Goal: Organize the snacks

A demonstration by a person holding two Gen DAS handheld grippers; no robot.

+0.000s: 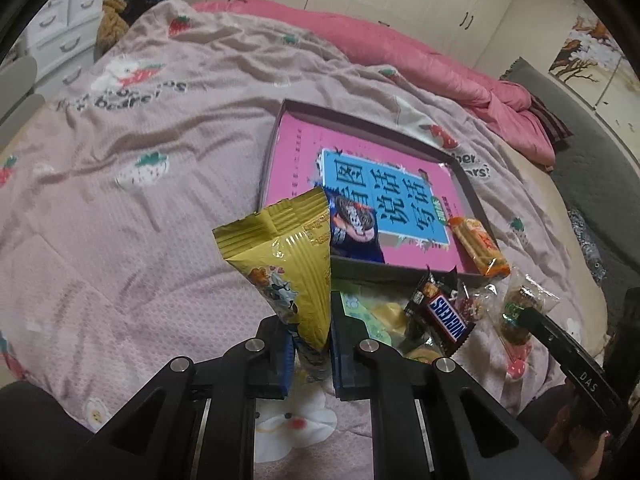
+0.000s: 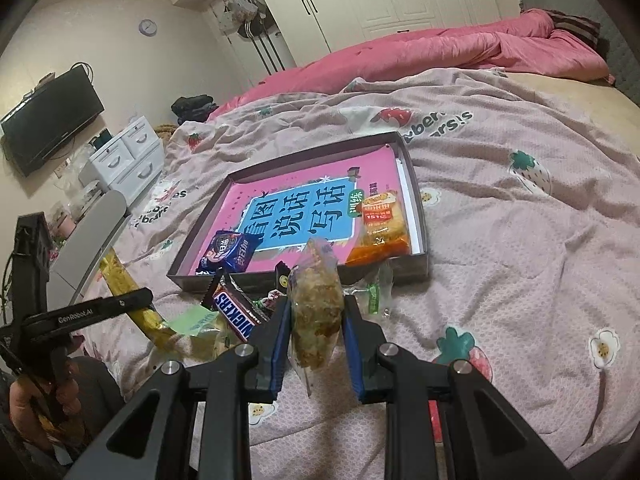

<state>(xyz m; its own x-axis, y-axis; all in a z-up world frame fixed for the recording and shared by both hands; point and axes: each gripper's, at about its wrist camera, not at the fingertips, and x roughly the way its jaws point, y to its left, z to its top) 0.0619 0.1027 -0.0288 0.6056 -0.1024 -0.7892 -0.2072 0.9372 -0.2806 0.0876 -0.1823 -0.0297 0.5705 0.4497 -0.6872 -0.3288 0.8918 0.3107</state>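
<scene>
My two wrist cameras look down along their fingers, close over the bed (image 1: 160, 208); both share the shallow box (image 1: 468, 184) (image 2: 416, 216).

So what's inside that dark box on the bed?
Inside the box lies a pink book with a blue panel. A blue cookie packet and an orange snack packet sit on it. Whatever is beneath the book is covered.

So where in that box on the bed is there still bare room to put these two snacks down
The box is bare across its far half and along the middle, between the blue Oreo pack at its near left and the orange cracker pack at its right. The crowded spot is the bedspread just before its near wall, around the Snickers bar.
</scene>
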